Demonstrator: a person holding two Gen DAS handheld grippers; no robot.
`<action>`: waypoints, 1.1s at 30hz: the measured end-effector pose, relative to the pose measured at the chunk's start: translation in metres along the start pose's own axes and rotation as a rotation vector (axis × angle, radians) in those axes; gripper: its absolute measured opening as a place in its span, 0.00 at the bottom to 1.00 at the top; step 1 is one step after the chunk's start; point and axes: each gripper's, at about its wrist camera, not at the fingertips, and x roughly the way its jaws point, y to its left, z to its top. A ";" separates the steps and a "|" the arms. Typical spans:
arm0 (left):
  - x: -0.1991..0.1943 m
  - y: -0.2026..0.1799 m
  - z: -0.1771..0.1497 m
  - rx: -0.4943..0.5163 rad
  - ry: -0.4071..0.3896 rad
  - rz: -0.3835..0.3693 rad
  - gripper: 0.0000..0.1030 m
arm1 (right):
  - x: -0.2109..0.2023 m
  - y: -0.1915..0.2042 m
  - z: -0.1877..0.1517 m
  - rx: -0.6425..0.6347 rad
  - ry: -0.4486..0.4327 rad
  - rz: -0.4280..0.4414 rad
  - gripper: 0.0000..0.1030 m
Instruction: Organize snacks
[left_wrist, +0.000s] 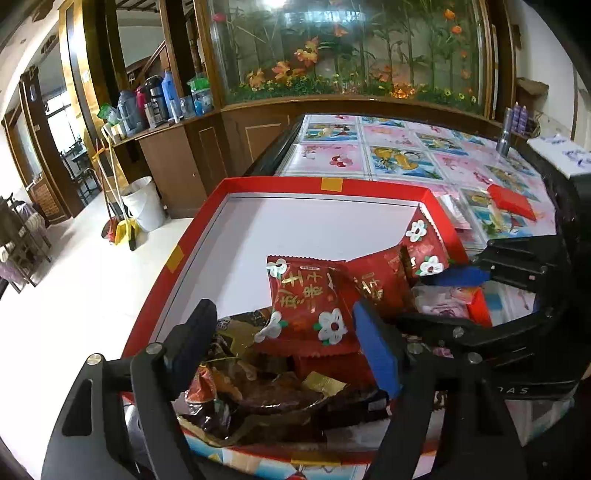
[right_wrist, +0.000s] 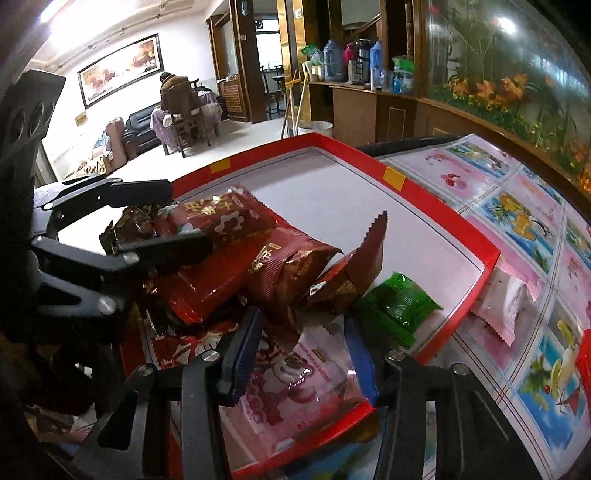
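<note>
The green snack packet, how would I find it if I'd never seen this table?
Look for the big red tray with the white floor on the picture-covered table. Snacks are heaped at its near end. At the pile's right edge, close to the tray's right wall, lies the green snack packet, the only green one beside red and pink wrappers.

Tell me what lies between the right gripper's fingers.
In the right wrist view, a pink snack packet printed with a bear lies between the fingers of the right gripper, inside the red tray. Whether the fingers touch it is unclear.
</note>
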 end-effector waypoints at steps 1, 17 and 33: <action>0.003 -0.003 0.001 0.006 0.001 0.011 0.78 | 0.000 -0.002 0.000 0.013 -0.012 -0.019 0.45; 0.047 -0.008 0.025 -0.022 0.108 0.017 0.80 | -0.046 -0.113 0.009 0.431 -0.179 -0.084 0.52; -0.002 -0.005 0.007 -0.106 0.060 -0.060 0.80 | -0.029 -0.180 -0.003 0.547 -0.107 -0.340 0.58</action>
